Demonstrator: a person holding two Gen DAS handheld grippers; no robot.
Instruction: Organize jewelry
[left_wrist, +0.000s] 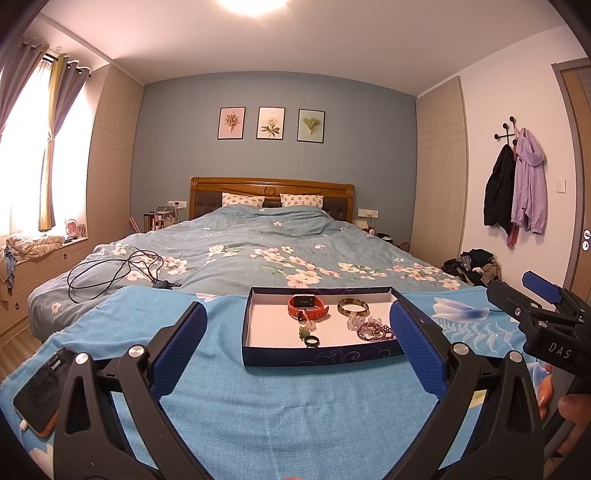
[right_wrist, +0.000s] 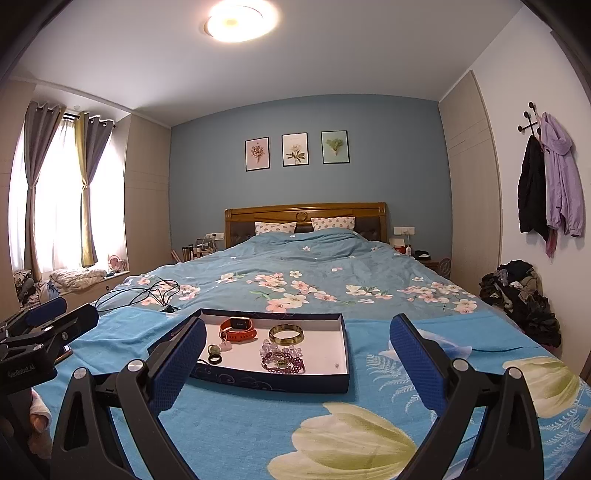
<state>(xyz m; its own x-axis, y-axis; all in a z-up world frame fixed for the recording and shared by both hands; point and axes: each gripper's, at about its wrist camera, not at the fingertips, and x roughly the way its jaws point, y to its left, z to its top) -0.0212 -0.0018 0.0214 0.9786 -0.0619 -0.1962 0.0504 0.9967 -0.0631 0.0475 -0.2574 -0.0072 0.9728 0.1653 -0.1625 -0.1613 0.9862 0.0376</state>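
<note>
A navy tray (right_wrist: 280, 384) (white inside) holds an orange watch (right_wrist: 238, 328), bangle (right_wrist: 286, 333) and beaded bracelets (right_wrist: 282, 360).

Tray (left_wrist: 321, 355): matt card, dark printed walls, pale floor
Watch strap (right_wrist: 238, 334): matt orange rubber
Bangle (right_wrist: 286, 333): glossy, metallic
Towel (left_wrist: 258, 406): rough blue cloth
Headboard (right_wrist: 306, 212): glossy wood

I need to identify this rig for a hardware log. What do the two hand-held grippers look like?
Both match: the left hand-held gripper and right hand-held gripper have black plastic frames with triangular cut-outs, silver round bolts, and two fingers faced with blue textured pads. White lettering marks the bodies: "DAS" on the right one, "GenRobot.AI" on the left. No cables or sleeves show.
</note>
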